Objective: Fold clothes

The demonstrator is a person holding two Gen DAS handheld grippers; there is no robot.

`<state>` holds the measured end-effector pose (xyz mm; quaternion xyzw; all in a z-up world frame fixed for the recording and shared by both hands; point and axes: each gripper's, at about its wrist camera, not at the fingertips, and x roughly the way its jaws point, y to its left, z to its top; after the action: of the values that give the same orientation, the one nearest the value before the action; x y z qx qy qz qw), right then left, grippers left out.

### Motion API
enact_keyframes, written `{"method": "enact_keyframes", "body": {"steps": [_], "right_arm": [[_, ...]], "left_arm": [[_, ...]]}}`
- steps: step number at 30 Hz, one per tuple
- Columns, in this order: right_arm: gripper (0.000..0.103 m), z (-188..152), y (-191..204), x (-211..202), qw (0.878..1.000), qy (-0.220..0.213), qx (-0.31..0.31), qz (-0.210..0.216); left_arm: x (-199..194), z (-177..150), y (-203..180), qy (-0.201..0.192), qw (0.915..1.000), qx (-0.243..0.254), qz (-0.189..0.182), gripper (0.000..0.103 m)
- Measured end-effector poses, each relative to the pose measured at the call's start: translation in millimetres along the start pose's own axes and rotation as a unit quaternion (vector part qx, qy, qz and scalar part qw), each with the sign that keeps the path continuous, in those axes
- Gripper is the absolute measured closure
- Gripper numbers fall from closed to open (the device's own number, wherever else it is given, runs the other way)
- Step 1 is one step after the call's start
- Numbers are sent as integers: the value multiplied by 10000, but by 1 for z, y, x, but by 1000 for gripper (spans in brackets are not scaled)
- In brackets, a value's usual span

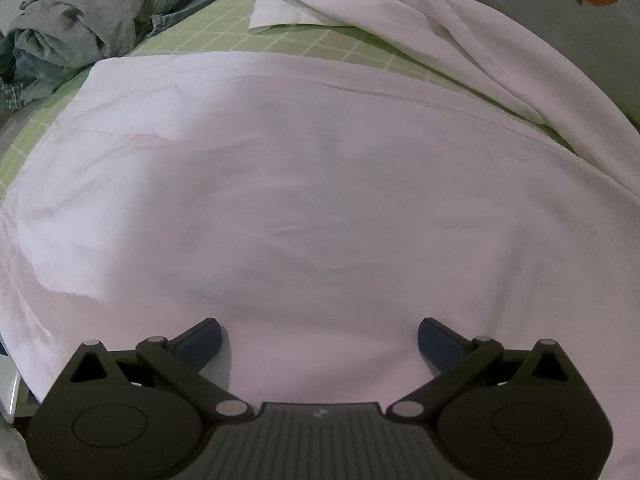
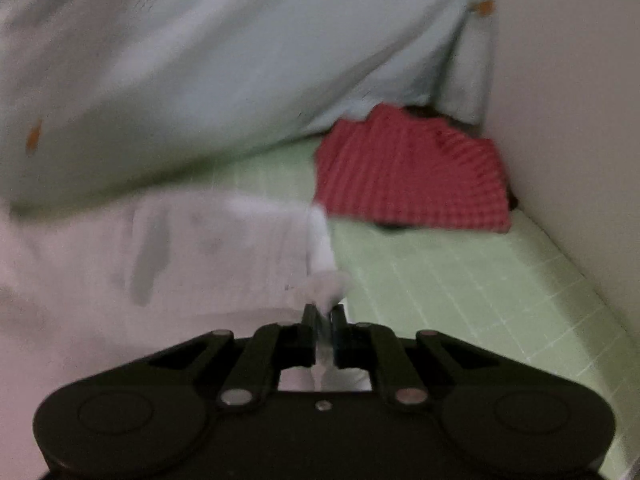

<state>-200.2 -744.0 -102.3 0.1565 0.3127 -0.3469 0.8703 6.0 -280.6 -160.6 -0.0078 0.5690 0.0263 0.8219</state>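
A bed is lying under a pale green sheet [image 2: 460,292] crossed by a thin white grid. A light blue quilt [image 2: 240,64] dotted with small orange carrots is bunching up along its far side. A plain off-white wall [image 2: 572,100] is running beside the bed, meeting the quilt in a corner. Light is falling dim and even.

A home bedroom: a green checked bedsheet [image 1: 280,36], a carrot-print quilt [image 2: 224,64] and heaped clothes [image 1: 76,24] against a wall [image 2: 568,100].
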Motion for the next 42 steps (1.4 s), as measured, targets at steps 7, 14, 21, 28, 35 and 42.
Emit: {"method": "enact_keyframes", "body": {"steps": [7, 14, 21, 28, 35, 42], "right_arm": [[29, 2, -19, 38, 9910, 285, 1289, -239], [13, 10, -16, 94, 9847, 712, 1570, 246], [23, 20, 24, 111, 9950, 903, 398, -182], [85, 14, 19, 97, 9979, 646, -100, 16], [82, 15, -6, 97, 9940, 474, 393, -901], [19, 15, 0, 87, 9912, 634, 122, -1159]], "left_arm": [[1, 1, -1, 65, 10000, -46, 18, 0], [2, 6, -1, 192, 9998, -89, 29, 0], [4, 7, 1, 228, 9994, -239, 77, 0], [4, 9, -2, 222, 9989, -400, 136, 0], [4, 9, -5, 280, 9995, -144, 31, 0], [-4, 5, 11, 99, 9993, -241, -252, 0]]}}
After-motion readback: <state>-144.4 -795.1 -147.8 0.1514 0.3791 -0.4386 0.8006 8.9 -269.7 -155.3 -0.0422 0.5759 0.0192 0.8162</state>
